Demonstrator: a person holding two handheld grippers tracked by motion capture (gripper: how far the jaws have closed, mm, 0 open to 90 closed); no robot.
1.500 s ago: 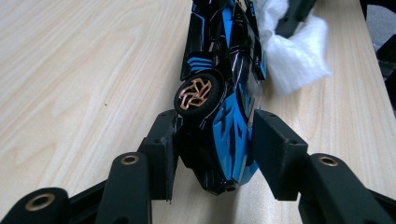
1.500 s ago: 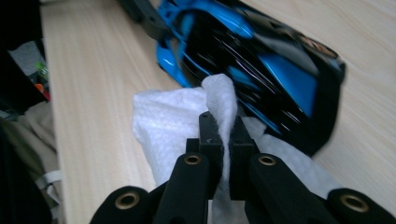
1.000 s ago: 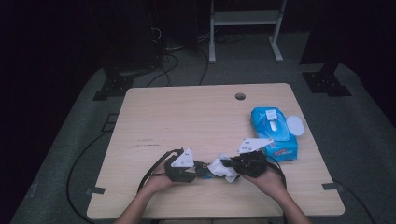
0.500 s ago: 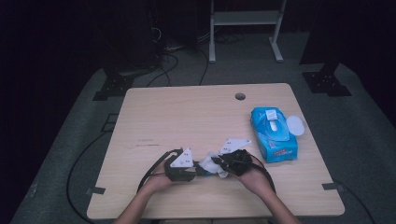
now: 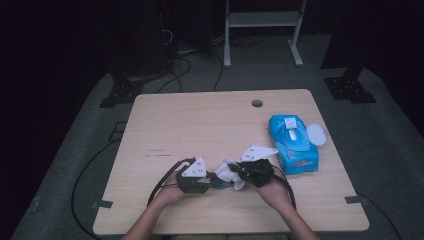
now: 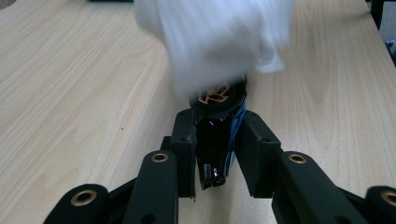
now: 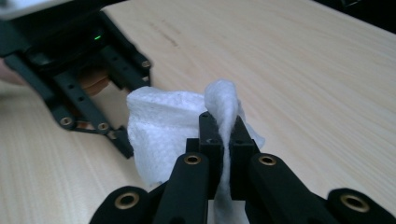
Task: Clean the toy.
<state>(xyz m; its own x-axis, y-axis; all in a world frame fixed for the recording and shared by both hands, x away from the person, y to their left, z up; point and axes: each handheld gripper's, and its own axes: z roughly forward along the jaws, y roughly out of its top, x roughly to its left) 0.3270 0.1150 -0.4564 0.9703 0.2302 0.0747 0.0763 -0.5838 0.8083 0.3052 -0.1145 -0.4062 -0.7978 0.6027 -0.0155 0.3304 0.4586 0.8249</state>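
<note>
Both jaws grip: left gripper [image 6: 215, 140] black object [image 6: 215, 135], right gripper [image 7: 223, 140] wipe [image 7: 163, 126].

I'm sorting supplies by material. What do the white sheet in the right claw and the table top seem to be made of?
The white sheet looks like a soft nonwoven wipe: matte, faintly dimpled, creased where it is pinched. The table top looks like pale wood or wood-look laminate: straight grain lines, smooth low sheen; which of the two I can't tell.

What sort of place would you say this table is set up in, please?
Probably a recording studio or lab rather than a home: a bare wooden table stands on grey carpet, ringed by dark curtains, with cables and stand feet on the floor behind it.
</note>
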